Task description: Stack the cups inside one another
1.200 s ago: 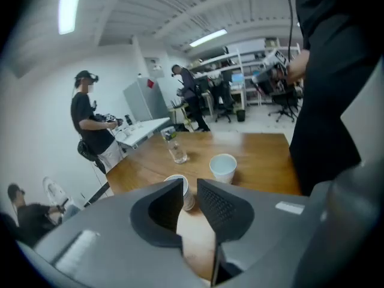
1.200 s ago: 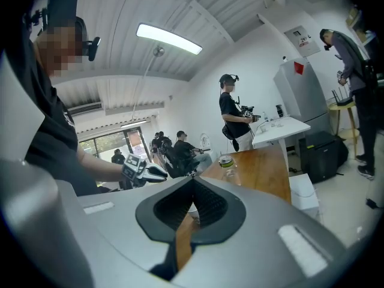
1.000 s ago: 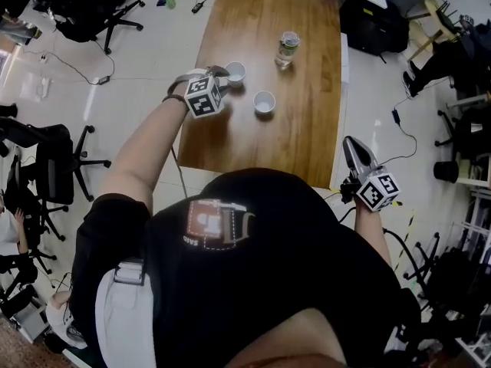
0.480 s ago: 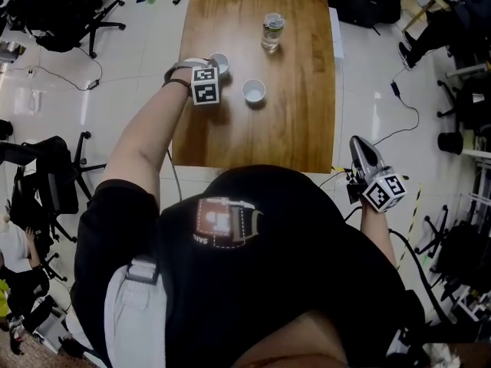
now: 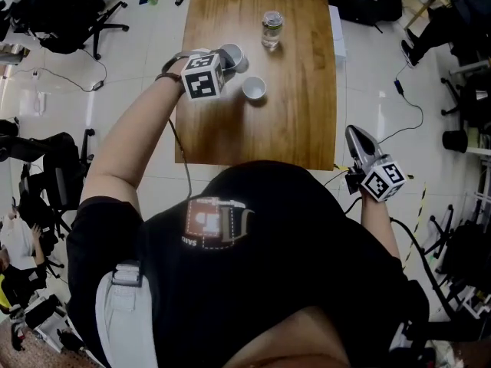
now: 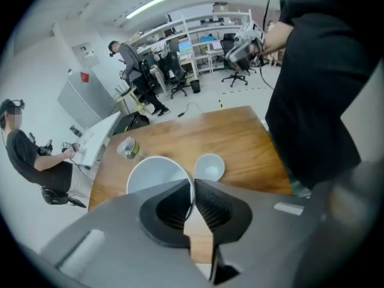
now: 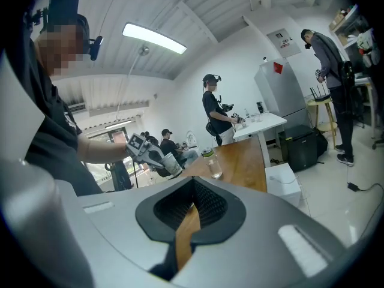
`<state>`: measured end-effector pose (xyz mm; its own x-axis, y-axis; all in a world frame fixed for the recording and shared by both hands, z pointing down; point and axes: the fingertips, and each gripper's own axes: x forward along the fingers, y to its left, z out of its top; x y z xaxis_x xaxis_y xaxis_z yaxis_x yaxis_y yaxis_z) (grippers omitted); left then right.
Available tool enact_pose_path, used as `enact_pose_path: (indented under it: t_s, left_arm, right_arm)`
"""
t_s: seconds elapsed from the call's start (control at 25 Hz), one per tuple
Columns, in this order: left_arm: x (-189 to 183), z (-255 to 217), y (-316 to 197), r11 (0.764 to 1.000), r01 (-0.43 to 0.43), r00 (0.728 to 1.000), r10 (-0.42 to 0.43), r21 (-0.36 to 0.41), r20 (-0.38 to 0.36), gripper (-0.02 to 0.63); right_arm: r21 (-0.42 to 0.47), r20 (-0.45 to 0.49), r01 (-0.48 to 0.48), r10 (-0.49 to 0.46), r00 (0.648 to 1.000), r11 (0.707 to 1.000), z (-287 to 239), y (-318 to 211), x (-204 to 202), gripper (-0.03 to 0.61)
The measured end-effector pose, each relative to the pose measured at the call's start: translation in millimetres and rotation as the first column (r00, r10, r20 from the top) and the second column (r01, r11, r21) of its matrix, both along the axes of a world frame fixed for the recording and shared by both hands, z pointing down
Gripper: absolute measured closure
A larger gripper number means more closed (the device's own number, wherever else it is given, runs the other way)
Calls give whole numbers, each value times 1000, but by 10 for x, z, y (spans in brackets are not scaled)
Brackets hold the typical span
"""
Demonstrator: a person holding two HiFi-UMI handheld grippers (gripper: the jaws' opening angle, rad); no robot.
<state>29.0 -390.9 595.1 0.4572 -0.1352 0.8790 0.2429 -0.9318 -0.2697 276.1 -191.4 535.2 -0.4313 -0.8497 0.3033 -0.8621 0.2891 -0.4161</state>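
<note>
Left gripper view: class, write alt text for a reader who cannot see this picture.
The left gripper, whose jaws have just been closing, pinches the rim of a white cup. Beyond it, a second white cup and a bottle stand on a wooden table.

A white cup (image 5: 232, 54) hangs tilted above the wooden bench (image 5: 291, 113). Its wall is pinched in the left hand-held gripper (image 6: 192, 183), whose jaws have just been closing. A second matching cup (image 5: 254, 89) stands upright and empty on the bench at the first cup's 5 o'clock.
</note>
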Motion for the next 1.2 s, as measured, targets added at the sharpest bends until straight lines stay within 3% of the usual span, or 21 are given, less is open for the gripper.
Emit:
enact_pose_path:
  t_s: [0.16, 0.36, 0.52, 0.64, 0.76, 0.84, 0.92, 0.96, 1.0, 1.04, 1.12, 1.2]
  left_arm:
    - [215, -323, 436, 996, -69, 997, 68, -48, -22, 594]
    - [277, 54, 701, 989, -146, 981, 149, -35, 127, 594]
    - [316, 426, 678, 993, -116, 974, 121, -38, 193, 586]
    - [337, 647, 579, 994, -106, 972, 103, 5, 213, 430]
    - [413, 444, 520, 997, -67, 991, 62, 34, 114, 380]
    - [442, 139, 463, 998, -15, 1000, 15, 59, 0, 380]
    - [393, -242, 387, 995, 80, 986, -70, 62, -150, 380]
    - [333, -446, 347, 988, 148, 961, -136, 35, -240, 382]
    - [248, -647, 319, 976, 218, 919, -212, -19, -333, 387]
    - [141, -838, 306, 956, 277, 860, -290, -93, -419, 396]
    - [-129, -1156, 319, 903, 345, 710, -430, -258, -557, 425]
    - [-450, -1354, 361, 837, 353, 534, -547, -418, -645, 469]
  right_arm:
    - [29, 6, 26, -26, 1000, 999, -66, -114, -96, 565]
    - [27, 24, 24, -25, 999, 999, -63, -103, -99, 565]
    - [20, 15, 19, -19, 1000, 1000, -60, -70, -55, 565]
    - [15, 16, 13, -13, 1000, 1000, -30, -56, -35, 565]
    - [33, 17, 15, -16, 1000, 999, -77, -108, -34, 565]
    - [49, 14, 26, -27, 1000, 998, -149, -183, -53, 565]
    - [73, 11, 43, -44, 999, 996, -261, -274, -104, 565]
    - [89, 8, 54, -55, 998, 995, -341, -324, -141, 565]
    - [107, 3, 67, -68, 998, 992, -437, -378, -185, 565]
    - [127, -1, 80, -81, 997, 989, -537, -433, -226, 565]
    - [159, 12, 98, -101, 995, 983, -685, -531, -277, 565]
    - [195, 22, 120, -127, 992, 973, -852, -633, -345, 565]
